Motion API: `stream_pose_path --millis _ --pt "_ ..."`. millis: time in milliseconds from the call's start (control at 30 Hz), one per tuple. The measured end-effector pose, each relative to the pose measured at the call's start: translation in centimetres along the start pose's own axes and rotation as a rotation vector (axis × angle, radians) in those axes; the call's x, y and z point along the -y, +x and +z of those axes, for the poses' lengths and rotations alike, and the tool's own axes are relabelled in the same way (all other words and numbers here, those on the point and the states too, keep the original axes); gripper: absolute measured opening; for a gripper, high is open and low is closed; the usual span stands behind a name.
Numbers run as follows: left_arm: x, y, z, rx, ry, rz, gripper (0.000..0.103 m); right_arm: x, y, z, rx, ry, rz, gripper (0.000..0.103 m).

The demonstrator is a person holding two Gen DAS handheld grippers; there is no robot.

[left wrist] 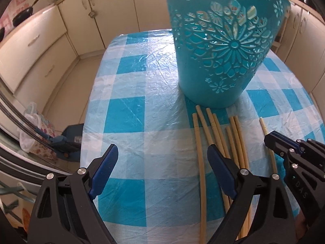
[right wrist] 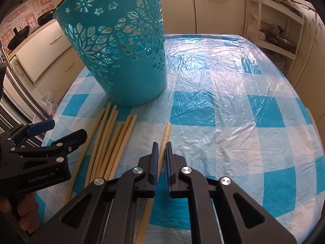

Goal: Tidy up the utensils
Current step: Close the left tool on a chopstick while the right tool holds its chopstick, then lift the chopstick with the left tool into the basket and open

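Note:
A teal cut-out basket stands upright on the blue-checked table. Several pale wooden chopsticks lie side by side in front of it, tips toward its base. My left gripper hovers open at the left edge of that bundle. Its right finger hangs over the sticks, and nothing is pressed between its pads. A single chopstick lies apart to the right, and my right gripper is shut on it near the table surface.
Clear plastic sheeting covers the tablecloth. Cream cabinets ring the room, with a dark pan on the left counter. A plastic bag sits on the floor by the table's left edge. A white shelf rack stands at the far right.

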State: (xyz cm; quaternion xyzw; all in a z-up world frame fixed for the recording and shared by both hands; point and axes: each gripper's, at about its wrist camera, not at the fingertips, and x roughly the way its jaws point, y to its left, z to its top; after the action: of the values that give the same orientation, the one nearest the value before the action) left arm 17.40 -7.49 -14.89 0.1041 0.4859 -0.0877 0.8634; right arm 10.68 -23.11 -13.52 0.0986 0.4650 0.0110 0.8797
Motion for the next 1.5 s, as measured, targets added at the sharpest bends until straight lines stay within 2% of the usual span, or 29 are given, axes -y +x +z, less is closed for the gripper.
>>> stream_pose_path --millis 100,233,400,467,500,533,567,733,967,1133,1300,1500 --pt "0.2 1.0 0.3 -0.046 0.001 -0.005 0.064 0.1 0.0 0.0 0.000 0.003 0.005 0.008" --pt "0.2 1.2 0.8 -0.050 0.005 -0.025 0.053 0.1 0.0 0.0 0.004 -0.004 0.000 0.008" --pt "0.7 1.6 1.5 -0.060 0.005 -0.032 0.052 -0.4 0.0 -0.1 0.010 -0.018 -0.012 0.008" --pt "1.0 1.5 1.5 -0.058 0.011 -0.062 0.039 -0.5 0.0 -0.1 0.011 -0.021 -0.015 0.008" --pt "1.2 1.5 1.5 -0.056 0.017 -0.082 0.022 -0.6 0.0 -0.2 0.013 -0.024 -0.018 0.008" --pt "1.3 1.5 1.7 -0.057 0.022 -0.095 0.011 -0.7 0.0 -0.2 0.014 -0.029 -0.022 0.008" --pt "1.4 1.5 1.6 -0.059 0.028 -0.099 0.006 -0.8 0.0 -0.3 0.016 -0.033 -0.026 0.008" --pt "0.1 0.3 1.2 -0.048 -0.003 -0.134 0.005 -1.2 0.0 -0.5 0.024 -0.048 -0.041 0.008" --pt "-3.3 -6.8 1.7 0.086 -0.084 -0.260 0.005 -1.1 -0.1 -0.5 0.027 -0.041 -0.043 0.008" --pt "-5.1 -12.1 3.5 0.195 -0.137 -0.347 0.005 -1.1 -0.1 -0.5 0.028 -0.041 -0.044 0.008" --pt "-5.6 -16.7 5.7 0.347 -0.173 -0.394 0.005 -1.1 -0.1 -0.5 0.028 -0.041 -0.043 0.008" --pt "-4.7 -19.9 9.8 0.564 -0.200 -0.351 0.005 -1.0 -0.2 -0.4 0.029 -0.033 -0.037 0.008"
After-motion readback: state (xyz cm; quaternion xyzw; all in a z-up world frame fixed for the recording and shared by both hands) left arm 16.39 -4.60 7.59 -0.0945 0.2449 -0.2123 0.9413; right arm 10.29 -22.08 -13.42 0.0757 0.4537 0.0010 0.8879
